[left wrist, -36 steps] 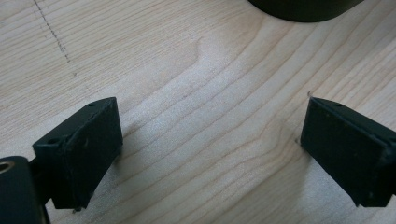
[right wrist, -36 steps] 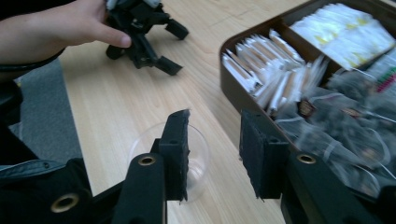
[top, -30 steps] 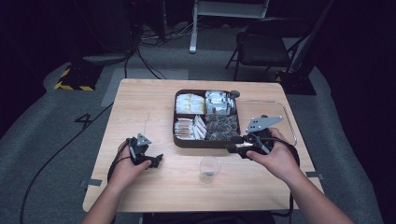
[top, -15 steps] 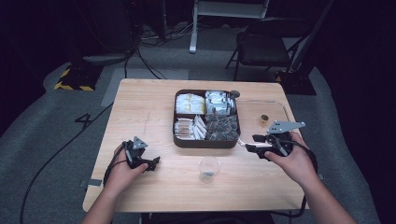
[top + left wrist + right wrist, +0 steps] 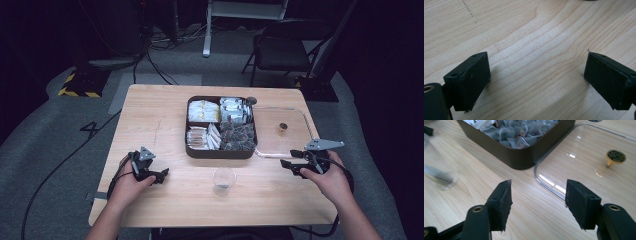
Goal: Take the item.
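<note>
Clear rounded lid [image 5: 584, 165] with brass knob, right claw [image 5: 537, 202] spread, left claw [image 5: 536, 80] spread over woodgrain.

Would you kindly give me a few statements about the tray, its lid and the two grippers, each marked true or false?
1. The clear lid lies flat on the table to the right of the compartment tray. True.
2. The right gripper is shut on the lid's knob. False: it is open and holds nothing.
3. The small clear cup stands inside the tray. False: it stands on the table in front of it.
4. The left gripper is open over bare wood. True.
</note>
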Motion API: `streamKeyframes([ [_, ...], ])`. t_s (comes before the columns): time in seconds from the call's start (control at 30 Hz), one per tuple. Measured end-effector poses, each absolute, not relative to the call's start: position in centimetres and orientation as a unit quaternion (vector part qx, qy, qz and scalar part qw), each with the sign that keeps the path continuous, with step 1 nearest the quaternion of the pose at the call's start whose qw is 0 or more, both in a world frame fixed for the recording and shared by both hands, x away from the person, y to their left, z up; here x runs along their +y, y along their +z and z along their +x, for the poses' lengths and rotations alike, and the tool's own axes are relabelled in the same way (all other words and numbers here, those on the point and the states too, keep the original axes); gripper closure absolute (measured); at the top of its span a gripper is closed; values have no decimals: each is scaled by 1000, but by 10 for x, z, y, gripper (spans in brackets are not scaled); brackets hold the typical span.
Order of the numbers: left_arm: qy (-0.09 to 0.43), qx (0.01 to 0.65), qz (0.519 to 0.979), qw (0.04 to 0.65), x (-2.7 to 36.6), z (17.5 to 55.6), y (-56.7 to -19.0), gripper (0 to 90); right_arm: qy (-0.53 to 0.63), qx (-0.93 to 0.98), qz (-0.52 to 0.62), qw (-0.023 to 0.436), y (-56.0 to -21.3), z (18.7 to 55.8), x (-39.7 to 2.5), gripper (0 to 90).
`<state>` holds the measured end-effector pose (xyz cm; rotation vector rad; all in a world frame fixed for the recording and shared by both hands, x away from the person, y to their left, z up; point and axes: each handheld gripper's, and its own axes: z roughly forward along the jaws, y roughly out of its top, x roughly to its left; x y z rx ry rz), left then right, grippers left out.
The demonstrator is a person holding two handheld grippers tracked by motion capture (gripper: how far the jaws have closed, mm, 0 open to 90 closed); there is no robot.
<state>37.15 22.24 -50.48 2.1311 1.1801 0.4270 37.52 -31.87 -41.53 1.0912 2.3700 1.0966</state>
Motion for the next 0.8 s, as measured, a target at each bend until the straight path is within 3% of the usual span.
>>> streamKeyframes([
  [0.8, 167, 452, 813, 327, 224, 371, -505, 72, 363, 799, 439, 192, -499, 370, -371, 349],
])
